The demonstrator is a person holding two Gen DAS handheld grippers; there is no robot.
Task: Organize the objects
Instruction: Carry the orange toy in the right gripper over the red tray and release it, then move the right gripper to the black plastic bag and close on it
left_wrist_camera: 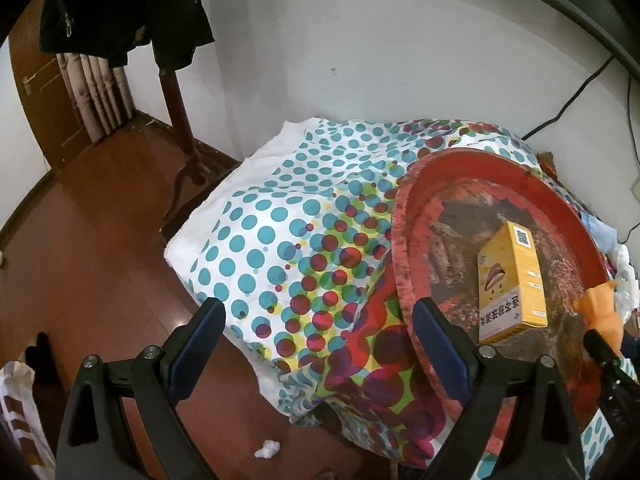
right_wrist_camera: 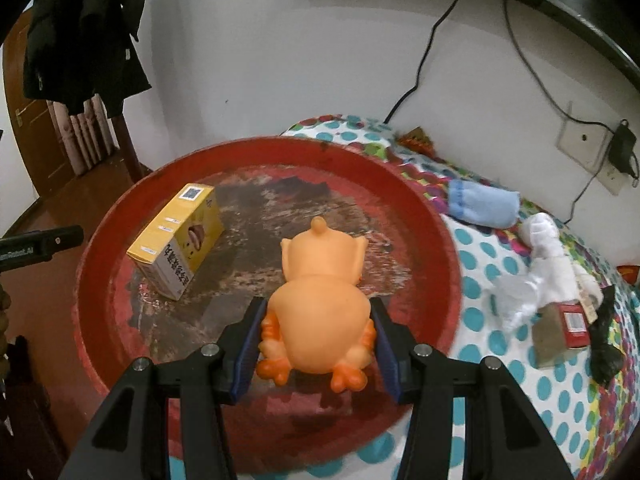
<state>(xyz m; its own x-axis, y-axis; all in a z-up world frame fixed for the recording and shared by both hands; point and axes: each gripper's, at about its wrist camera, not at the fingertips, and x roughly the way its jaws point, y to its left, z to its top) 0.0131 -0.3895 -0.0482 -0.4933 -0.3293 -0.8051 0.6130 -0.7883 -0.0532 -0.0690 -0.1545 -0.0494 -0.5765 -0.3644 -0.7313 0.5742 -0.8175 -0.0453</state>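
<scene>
A round red tray (right_wrist_camera: pixel 420 216) with a worn, scuffed bottom lies on a dotted cloth. A yellow box (right_wrist_camera: pixel 176 240) lies in its left part. My right gripper (right_wrist_camera: pixel 318 308) is shut on an orange rubber duck toy (right_wrist_camera: pixel 320 300), held just above the tray's near half, its pads pressing the toy's flanks. In the left wrist view the same tray (left_wrist_camera: pixel 404 216) and yellow box (left_wrist_camera: pixel 512 280) show at right, with the orange toy (left_wrist_camera: pixel 600 308) at the tray's right rim. My left gripper (left_wrist_camera: pixel 320 316) stands open over the cloth's edge with nothing between its fingers.
Right of the tray on the dotted cloth (right_wrist_camera: pixel 480 280) lie a rolled blue cloth (right_wrist_camera: pixel 484 208), a white rag (right_wrist_camera: pixel 540 264), a small red-and-brown box (right_wrist_camera: pixel 564 332) and a black object (right_wrist_camera: pixel 604 340). Cables and a wall socket (right_wrist_camera: pixel 592 152) are behind. A wooden chair (left_wrist_camera: pixel 176 92) with dark clothes stands left.
</scene>
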